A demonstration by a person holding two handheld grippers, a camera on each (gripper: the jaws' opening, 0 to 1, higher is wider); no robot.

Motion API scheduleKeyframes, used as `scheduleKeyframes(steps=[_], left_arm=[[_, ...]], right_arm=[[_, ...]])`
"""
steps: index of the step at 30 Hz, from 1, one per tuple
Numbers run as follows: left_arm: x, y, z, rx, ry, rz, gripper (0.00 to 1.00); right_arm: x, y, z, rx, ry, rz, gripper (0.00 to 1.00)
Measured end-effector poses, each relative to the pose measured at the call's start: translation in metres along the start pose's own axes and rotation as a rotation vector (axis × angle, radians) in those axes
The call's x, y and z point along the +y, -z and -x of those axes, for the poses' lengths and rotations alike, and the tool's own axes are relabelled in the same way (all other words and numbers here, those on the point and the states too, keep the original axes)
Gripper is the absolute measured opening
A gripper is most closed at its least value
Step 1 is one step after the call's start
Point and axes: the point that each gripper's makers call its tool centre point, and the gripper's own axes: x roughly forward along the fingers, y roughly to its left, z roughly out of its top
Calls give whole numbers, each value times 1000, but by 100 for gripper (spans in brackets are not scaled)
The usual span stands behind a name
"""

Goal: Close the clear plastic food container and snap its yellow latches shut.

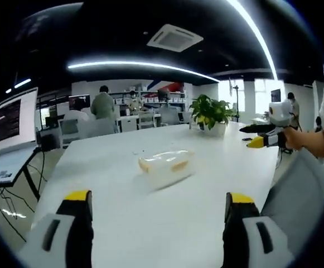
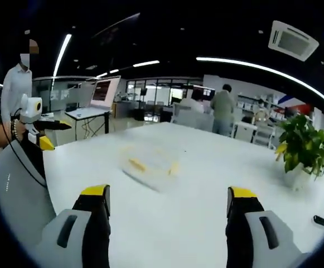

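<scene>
Right gripper (image 2: 167,209) hangs wide open over the table (image 2: 206,184), blurred container (image 2: 150,162) at 12 o'clock, plant (image 2: 302,146) at 2, left gripper (image 2: 43,137) at 10.

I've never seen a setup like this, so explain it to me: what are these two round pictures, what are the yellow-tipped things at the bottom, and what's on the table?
No robot here: a person holds a two-jaw gripper in each hand, and a fisheye camera rides on each. The left gripper view looks along the left gripper; its yellow-tipped jaws stand wide apart, holding nothing. The right gripper view shows the right gripper, also open and empty. Each view also catches the other gripper at its edge, held off to the side. On the white table lies the clear container with yellow latches, untouched. A potted plant stands farther back. It is an office, with people and a laptop behind.
</scene>
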Motion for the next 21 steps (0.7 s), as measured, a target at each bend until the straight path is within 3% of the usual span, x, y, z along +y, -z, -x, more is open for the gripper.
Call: scheduleKeyframes(steps=[13, 21], left_arm=[[-9, 10, 0, 32, 32, -23, 96], [-16, 16, -2, 59, 63, -48, 97]], right_arm=[[8, 24, -1, 86, -32, 5, 84], [9, 23, 0, 88, -30, -2, 83]])
